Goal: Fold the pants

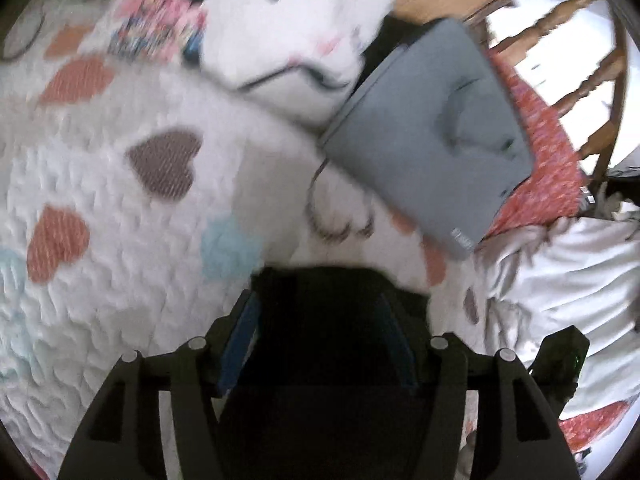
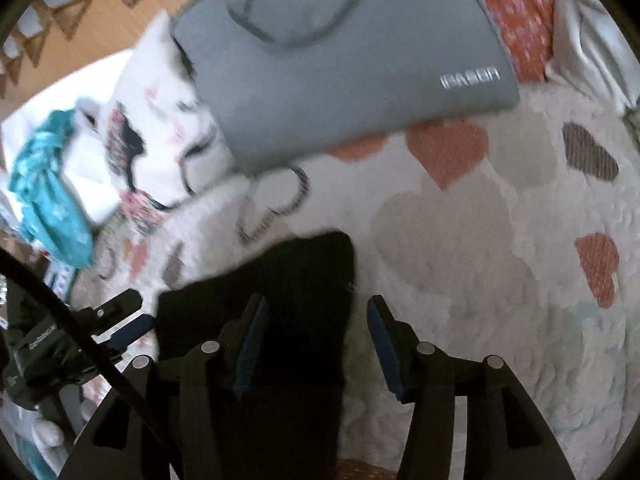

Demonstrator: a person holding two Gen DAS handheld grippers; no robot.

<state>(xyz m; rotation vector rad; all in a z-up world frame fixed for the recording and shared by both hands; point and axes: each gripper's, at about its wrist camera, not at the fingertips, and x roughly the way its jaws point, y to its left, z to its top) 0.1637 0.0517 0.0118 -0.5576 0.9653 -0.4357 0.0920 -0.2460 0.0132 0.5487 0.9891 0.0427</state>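
Observation:
The black pants (image 1: 332, 312) lie on a white quilt with hearts (image 1: 120, 208). In the left wrist view the dark cloth fills the space between my left gripper's (image 1: 320, 340) open blue-padded fingers. In the right wrist view the pants (image 2: 280, 280) lie under the left finger of my right gripper (image 2: 316, 340), which is open; its right finger (image 2: 384, 344) is over bare quilt (image 2: 480, 240). The other gripper (image 2: 120, 320) shows at the left edge of that view, beside the pants.
A grey laptop sleeve (image 1: 432, 132) (image 2: 352, 64) lies on the quilt beyond the pants. A white patterned pillow (image 1: 280, 32), a red blanket (image 1: 540, 168), a wooden chair (image 1: 580, 60) and teal cloth (image 2: 48, 188) sit around it.

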